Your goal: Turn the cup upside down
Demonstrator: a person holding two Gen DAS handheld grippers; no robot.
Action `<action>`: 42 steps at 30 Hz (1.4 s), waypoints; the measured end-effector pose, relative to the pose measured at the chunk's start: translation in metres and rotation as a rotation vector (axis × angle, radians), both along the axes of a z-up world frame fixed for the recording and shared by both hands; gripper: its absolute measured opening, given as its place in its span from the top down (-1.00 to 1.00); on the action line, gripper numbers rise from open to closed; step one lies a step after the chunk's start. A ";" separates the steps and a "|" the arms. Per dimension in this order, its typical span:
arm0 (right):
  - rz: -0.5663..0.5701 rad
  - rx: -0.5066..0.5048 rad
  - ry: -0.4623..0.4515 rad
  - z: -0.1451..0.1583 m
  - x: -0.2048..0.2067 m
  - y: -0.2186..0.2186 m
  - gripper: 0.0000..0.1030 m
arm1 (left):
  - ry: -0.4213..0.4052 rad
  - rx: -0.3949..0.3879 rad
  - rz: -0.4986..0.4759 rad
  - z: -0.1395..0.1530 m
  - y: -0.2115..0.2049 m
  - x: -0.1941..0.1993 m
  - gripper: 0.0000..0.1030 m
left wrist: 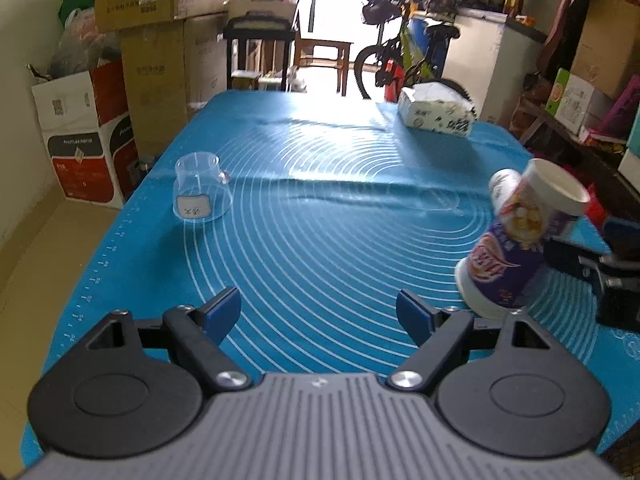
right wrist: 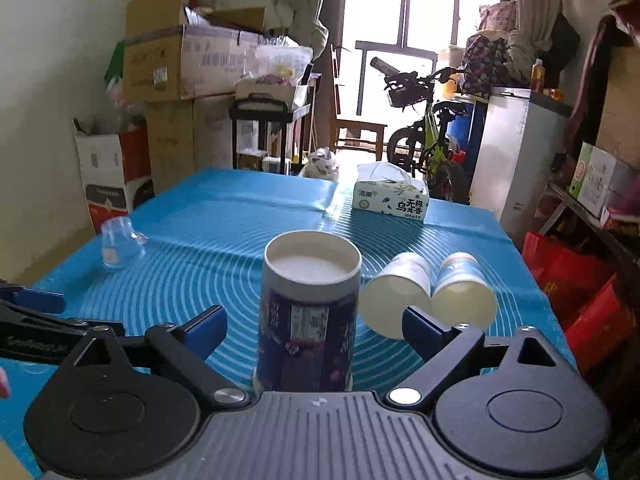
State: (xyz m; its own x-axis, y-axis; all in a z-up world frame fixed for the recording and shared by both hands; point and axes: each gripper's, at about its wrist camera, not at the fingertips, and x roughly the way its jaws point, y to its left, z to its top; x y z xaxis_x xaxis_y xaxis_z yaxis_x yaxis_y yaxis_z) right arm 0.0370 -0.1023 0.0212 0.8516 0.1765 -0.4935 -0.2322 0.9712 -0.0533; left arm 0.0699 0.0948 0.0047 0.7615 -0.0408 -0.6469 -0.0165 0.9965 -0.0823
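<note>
Cup between my spread right fingers, upside down

My right claw (right wrist: 314,330) gapes around the printed paper cup (right wrist: 307,312), standing rim-down on the ribbed blue mat (right wrist: 200,248); my left claw (left wrist: 318,314) gapes empty, well apart.

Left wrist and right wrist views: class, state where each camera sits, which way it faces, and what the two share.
Left wrist: on the left gripper, facing along the blue mat toward the window; own open fingers show.
Right wrist: on the right gripper, facing the window; open fingers flank the purple cup.
Shared: purple cup, glass beaker, tissue box.
</note>
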 end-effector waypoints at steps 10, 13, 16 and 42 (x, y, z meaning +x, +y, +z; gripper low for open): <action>-0.021 0.011 0.003 -0.004 -0.065 -0.027 -0.90 | -0.083 0.019 -0.039 0.011 -0.028 -0.049 -0.64; -0.027 0.006 0.012 -0.006 -0.078 -0.033 -0.90 | -0.088 0.037 -0.048 0.011 -0.037 -0.061 -0.64; -0.032 0.017 0.021 -0.008 -0.087 -0.039 -0.90 | -0.091 0.050 -0.060 0.011 -0.044 -0.071 -0.64; -0.039 0.032 0.030 -0.013 -0.115 -0.051 -0.89 | -0.071 0.063 -0.068 0.001 -0.054 -0.097 -0.64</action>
State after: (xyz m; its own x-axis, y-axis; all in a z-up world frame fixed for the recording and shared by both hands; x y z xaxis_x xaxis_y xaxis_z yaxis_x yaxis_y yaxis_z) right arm -0.0777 -0.1528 0.0083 0.8430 0.1596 -0.5137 -0.1954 0.9806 -0.0161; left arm -0.0269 0.0408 0.0062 0.8022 -0.0544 -0.5946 0.0546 0.9984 -0.0177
